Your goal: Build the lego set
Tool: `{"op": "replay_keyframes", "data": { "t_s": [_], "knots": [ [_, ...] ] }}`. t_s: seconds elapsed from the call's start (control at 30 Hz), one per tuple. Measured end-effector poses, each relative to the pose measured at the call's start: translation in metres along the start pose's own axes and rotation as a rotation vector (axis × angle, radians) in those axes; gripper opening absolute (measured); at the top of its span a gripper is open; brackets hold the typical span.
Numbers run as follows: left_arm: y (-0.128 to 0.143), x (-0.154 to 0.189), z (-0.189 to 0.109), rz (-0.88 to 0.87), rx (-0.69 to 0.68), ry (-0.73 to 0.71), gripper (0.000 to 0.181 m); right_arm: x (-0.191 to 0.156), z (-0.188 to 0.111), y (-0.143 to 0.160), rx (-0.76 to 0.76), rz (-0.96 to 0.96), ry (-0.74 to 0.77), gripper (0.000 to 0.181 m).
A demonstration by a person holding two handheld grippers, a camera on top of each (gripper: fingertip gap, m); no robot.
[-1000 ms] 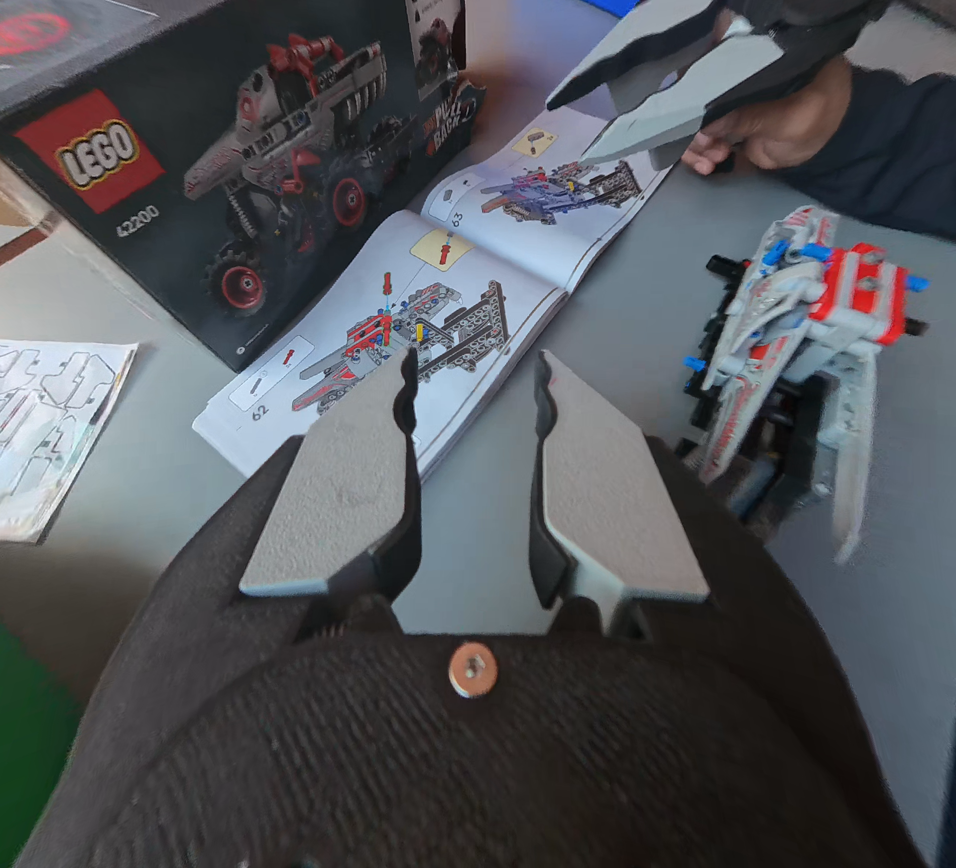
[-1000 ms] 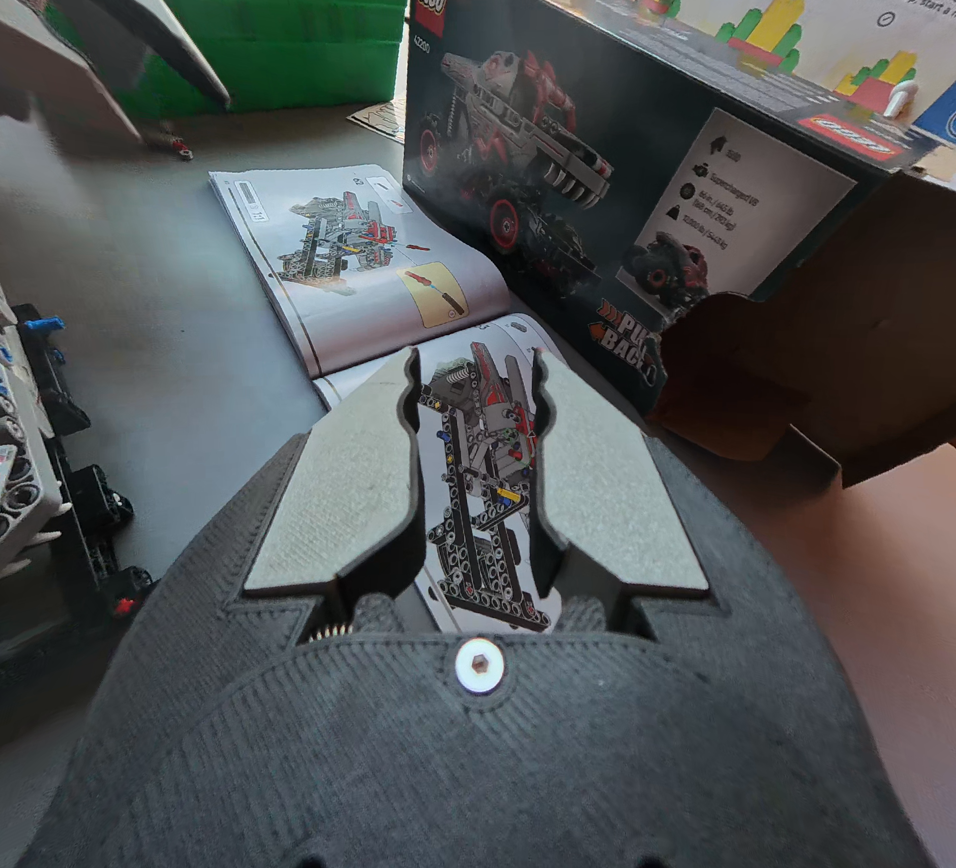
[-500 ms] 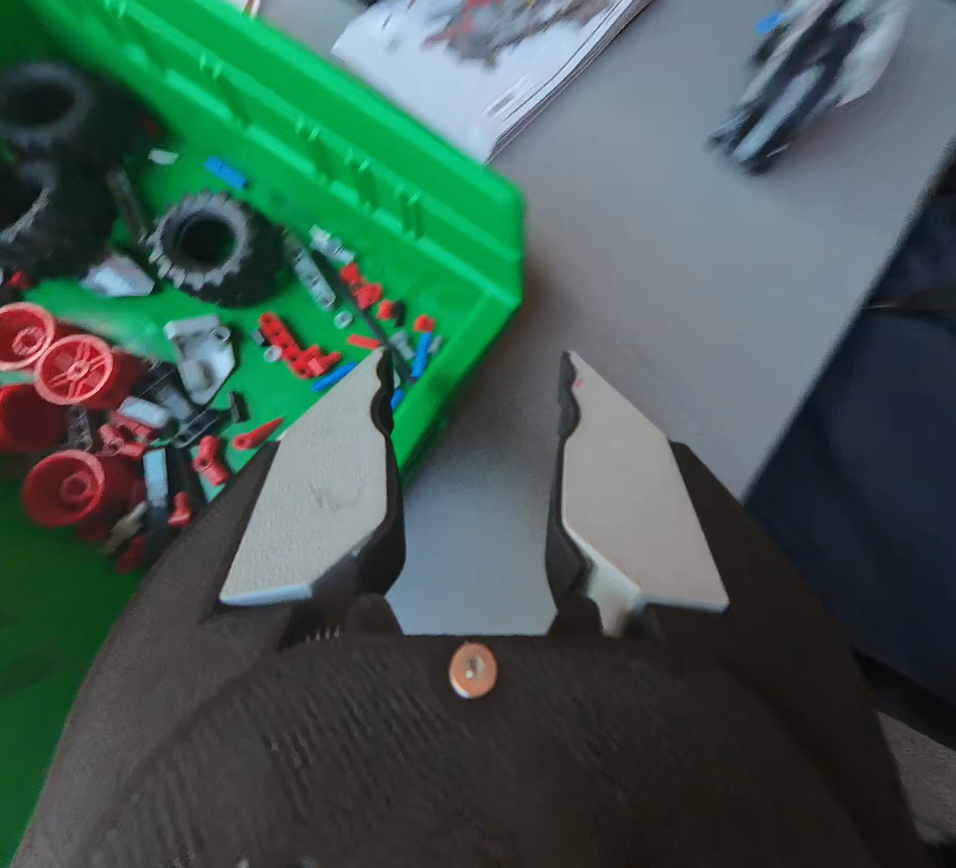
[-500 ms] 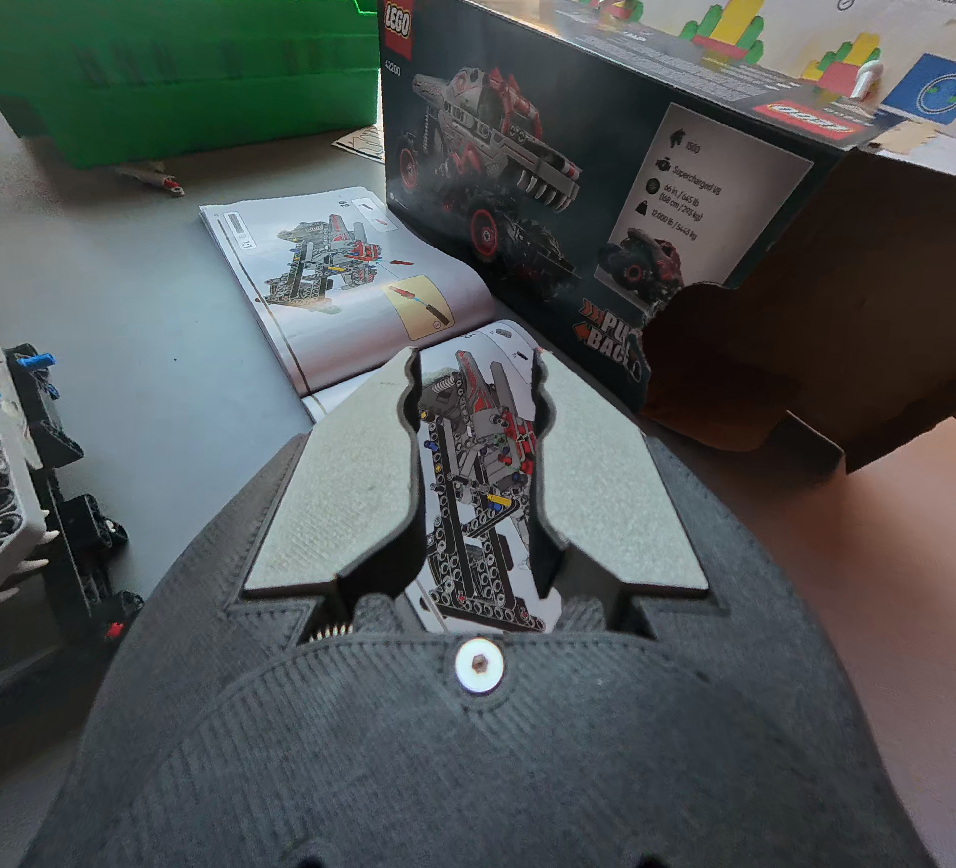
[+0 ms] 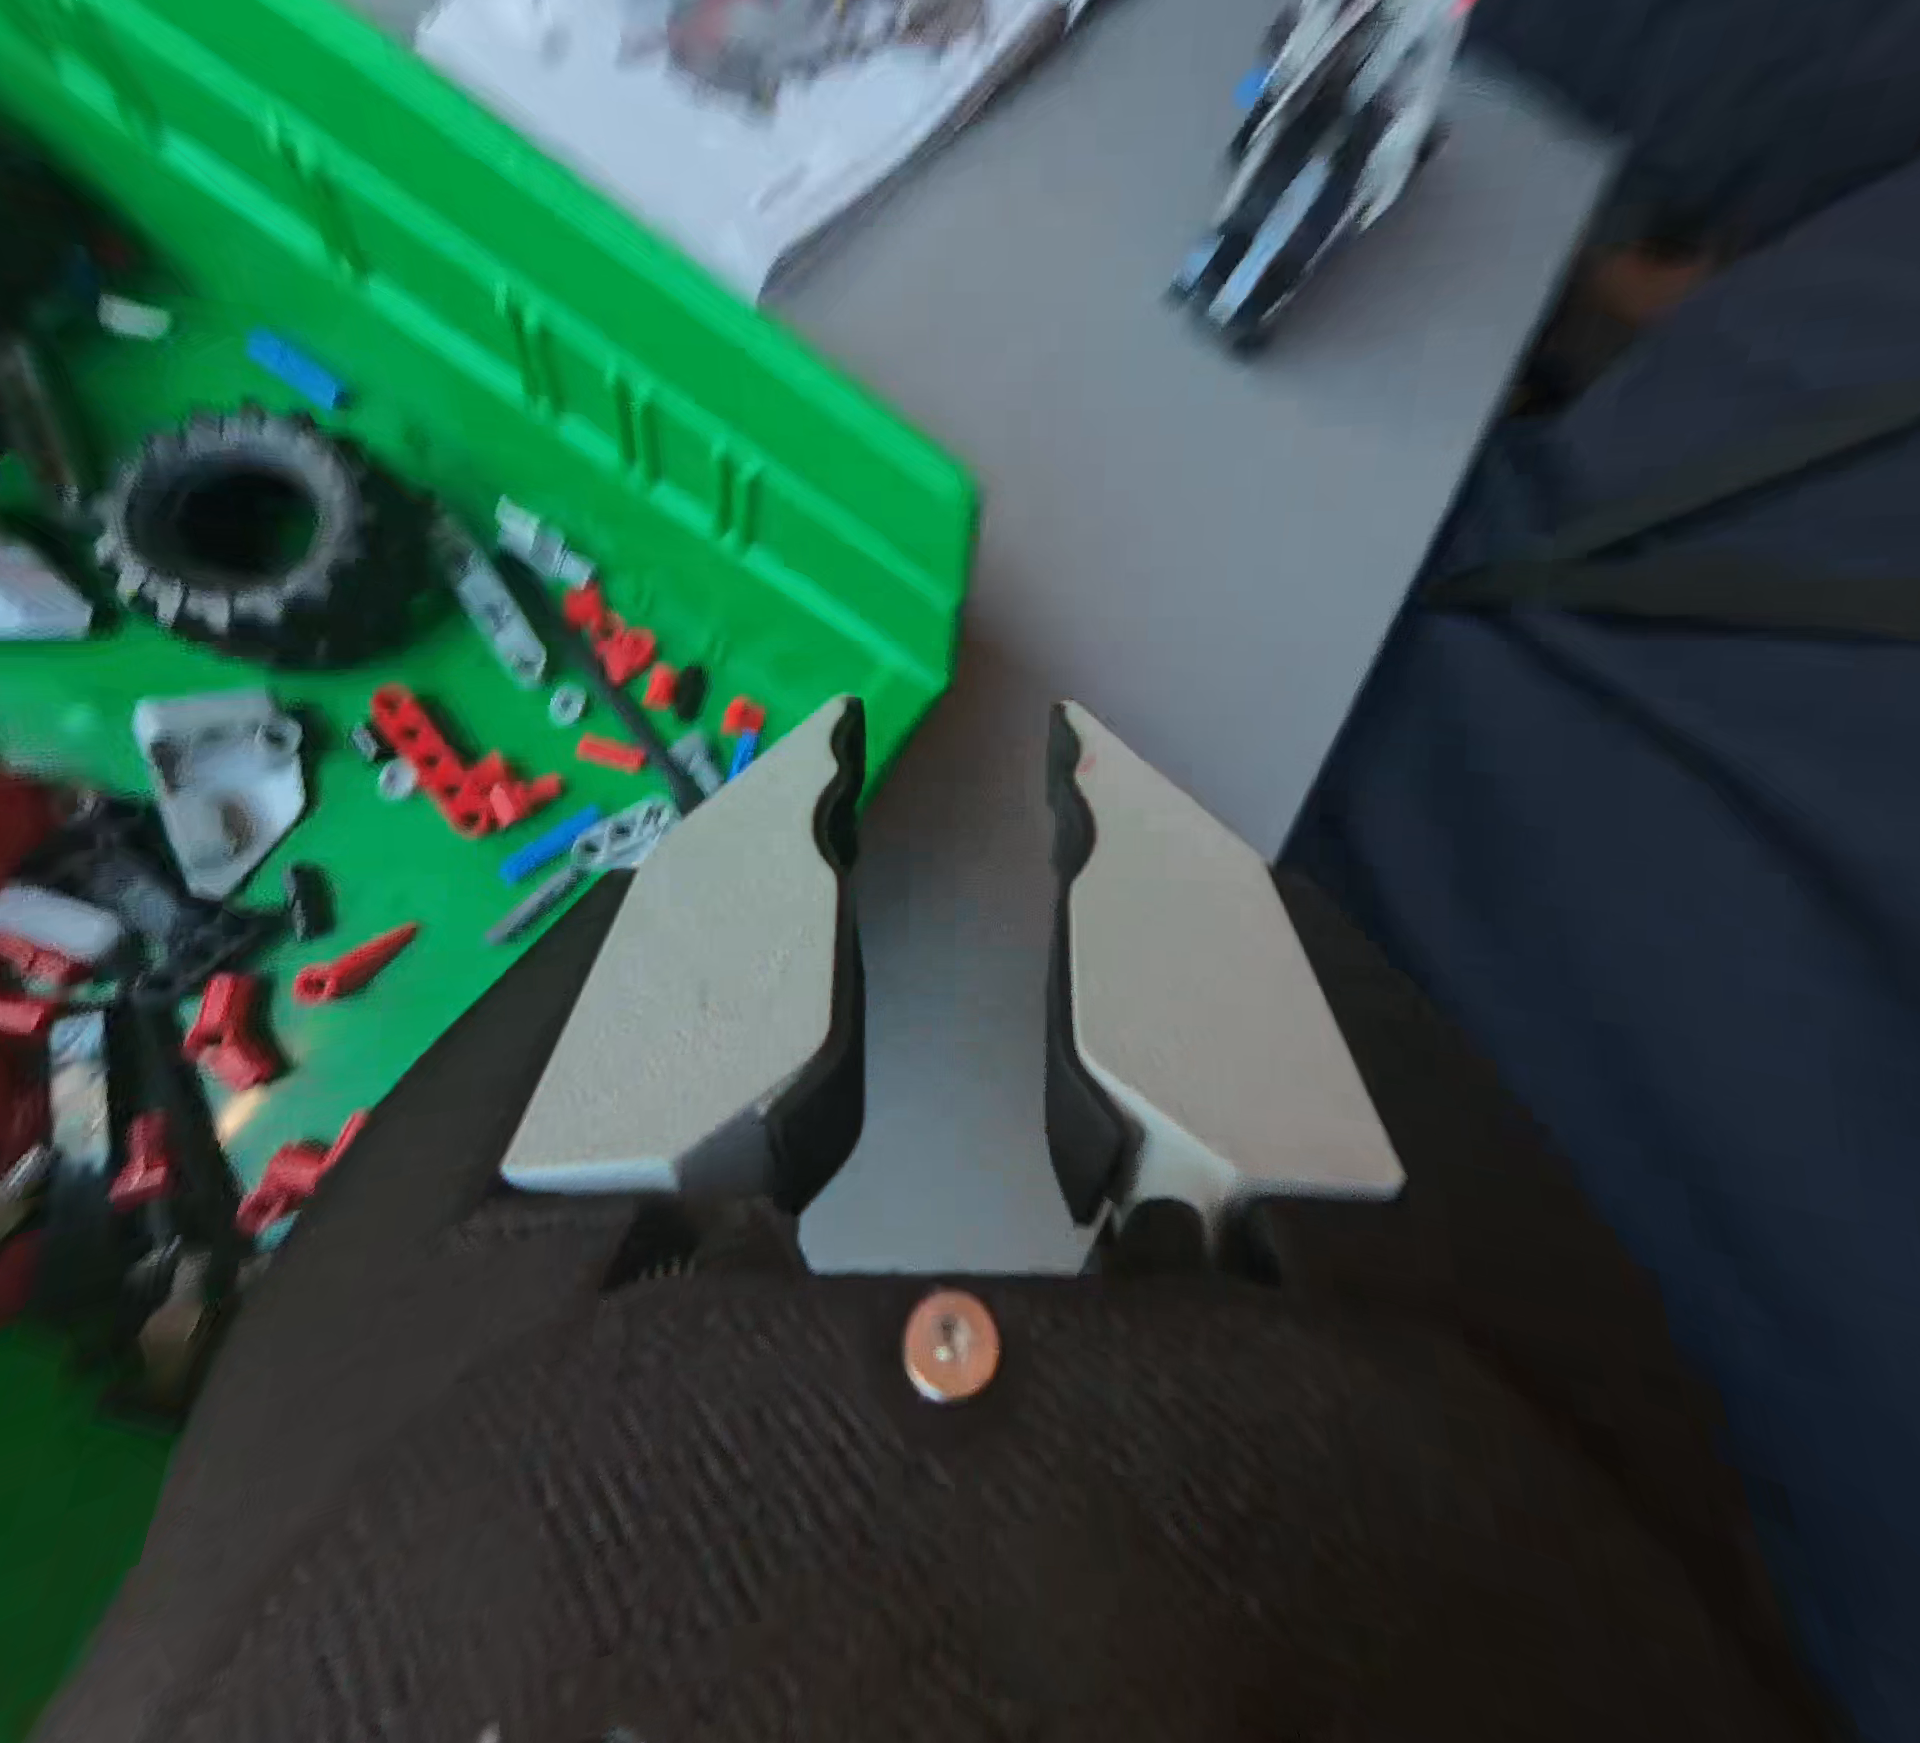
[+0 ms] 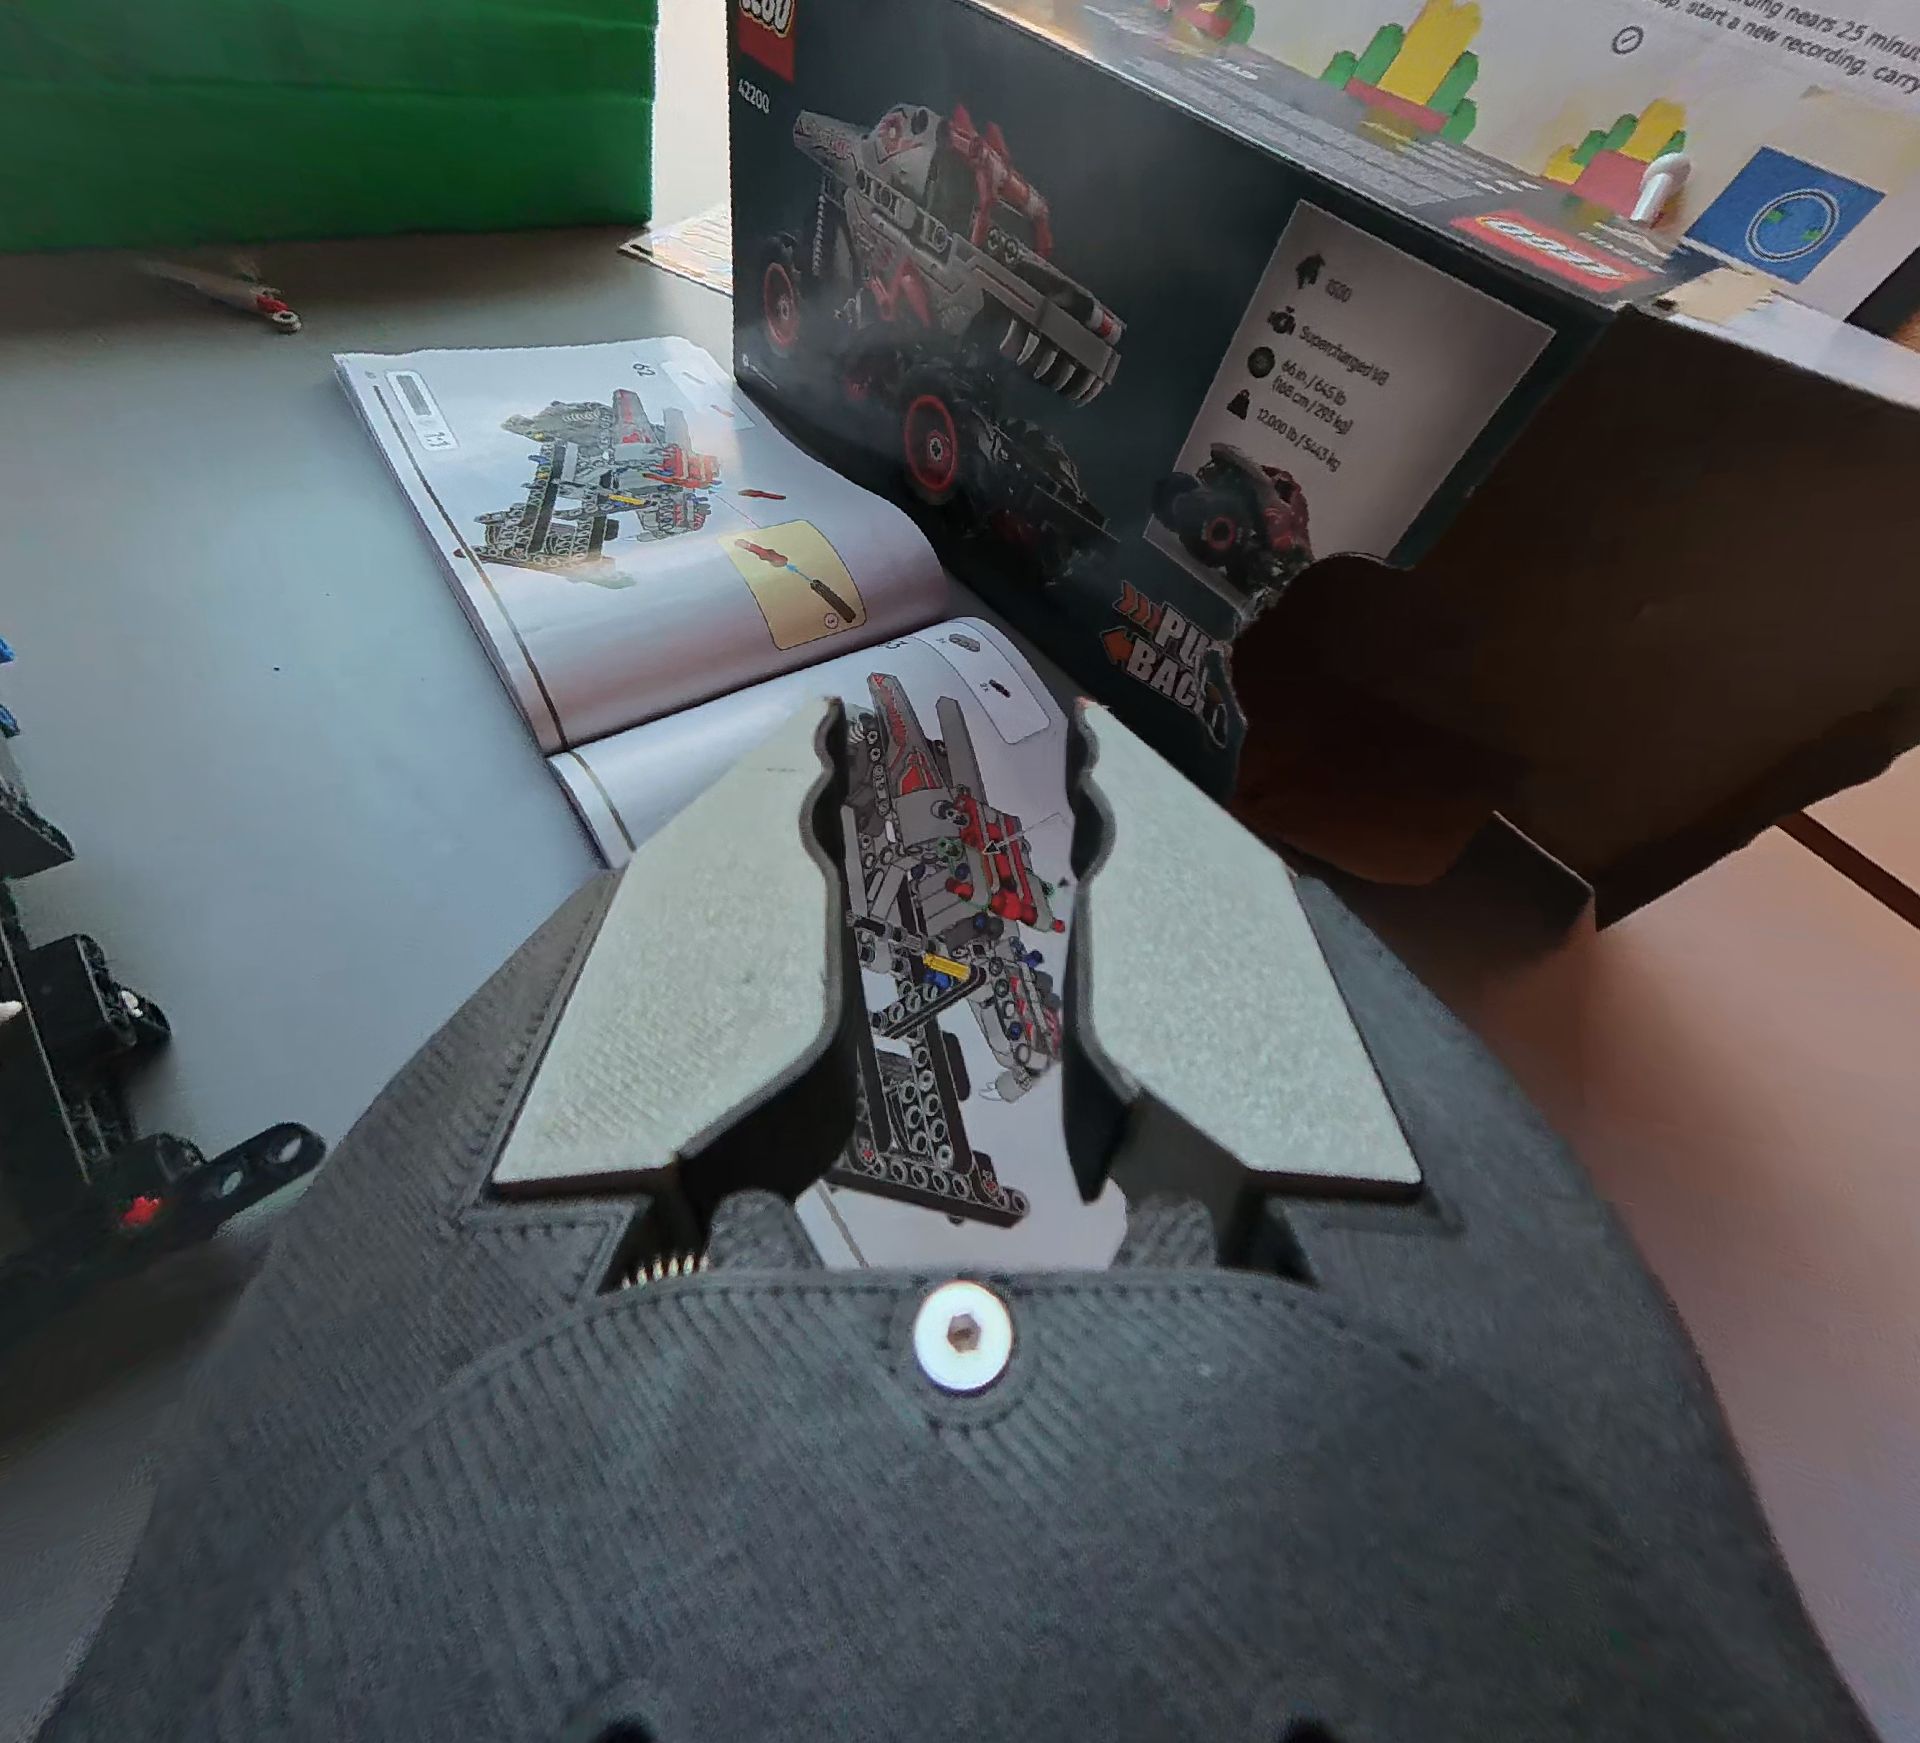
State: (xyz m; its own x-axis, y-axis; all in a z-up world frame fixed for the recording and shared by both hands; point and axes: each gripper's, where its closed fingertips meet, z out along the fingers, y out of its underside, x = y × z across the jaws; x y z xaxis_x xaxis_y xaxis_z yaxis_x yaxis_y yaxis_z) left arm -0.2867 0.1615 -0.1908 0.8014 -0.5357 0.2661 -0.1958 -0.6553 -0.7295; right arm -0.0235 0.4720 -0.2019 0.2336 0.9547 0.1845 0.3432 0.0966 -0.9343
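Note:
In the left wrist view my left gripper (image 5: 954,719) is open and empty, above the grey table beside the corner of a green bin (image 5: 665,405). The bin holds a black tyre (image 5: 244,535), red beams (image 5: 457,768) and several small loose parts. The part-built grey, red and black truck model (image 5: 1340,93) stands on the table far right, blurred. In the right wrist view my right gripper (image 6: 951,722) is open and empty, over the open instruction booklet (image 6: 644,540). The model's black frame (image 6: 73,1049) shows at the left edge.
The dark set box (image 6: 1039,322) stands behind the booklet, its brown flap open at the right. The green bin (image 6: 312,62) sits far left, with a small loose pin (image 6: 223,291) before it. A person's dark sleeve (image 5: 1662,758) lies along the table's right edge. Left tips to right tips: about 40 centimeters.
My left gripper swung from the booklet and model to the green parts bin, then shifted a little. My right gripper stayed open over the booklet and edged closer to it.

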Motion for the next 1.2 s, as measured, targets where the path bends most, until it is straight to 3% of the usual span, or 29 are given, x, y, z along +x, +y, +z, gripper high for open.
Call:
{"op": "replay_keyframes", "data": {
  "t_s": [0.03,0.13,0.23,0.3,0.47,0.6,0.77,1.03,1.2],
  "knots": [
    [-0.014,0.007,-0.008,0.003,0.086,0.026,0.032,0.002,-0.001,0.001,-0.002,-0.009,0.007,0.039],
    [-0.036,-0.006,-0.036,0.014,0.245,-0.085,0.034,0.007,-0.004,0.001,0.009,0.003,0.023,0.038],
    [-0.034,-0.041,-0.062,0.000,0.283,-0.282,0.033,0.008,-0.005,-0.002,0.033,0.031,0.010,0.036],
    [-0.030,-0.057,-0.070,-0.027,0.292,-0.332,0.034,0.010,-0.006,-0.006,0.061,0.048,0.009,0.036],
    [-0.024,-0.077,-0.080,-0.033,0.343,-0.369,0.034,0.019,-0.005,-0.009,0.088,0.090,0.039,0.042],
    [-0.019,-0.075,-0.080,-0.011,0.350,-0.321,0.031,0.020,-0.003,-0.010,0.091,0.084,0.040,0.034],
    [-0.015,-0.082,-0.091,-0.008,0.363,-0.378,0.031,0.019,0.000,-0.010,0.082,0.074,0.039,0.033],
    [0.011,-0.108,-0.123,-0.087,0.238,-0.547,0.030,0.018,0.001,-0.009,0.074,0.058,0.047,0.030],
    [0.012,-0.107,-0.117,-0.088,0.200,-0.543,0.032,0.014,0.003,-0.008,0.057,0.030,0.028,0.030]
  ]
}}
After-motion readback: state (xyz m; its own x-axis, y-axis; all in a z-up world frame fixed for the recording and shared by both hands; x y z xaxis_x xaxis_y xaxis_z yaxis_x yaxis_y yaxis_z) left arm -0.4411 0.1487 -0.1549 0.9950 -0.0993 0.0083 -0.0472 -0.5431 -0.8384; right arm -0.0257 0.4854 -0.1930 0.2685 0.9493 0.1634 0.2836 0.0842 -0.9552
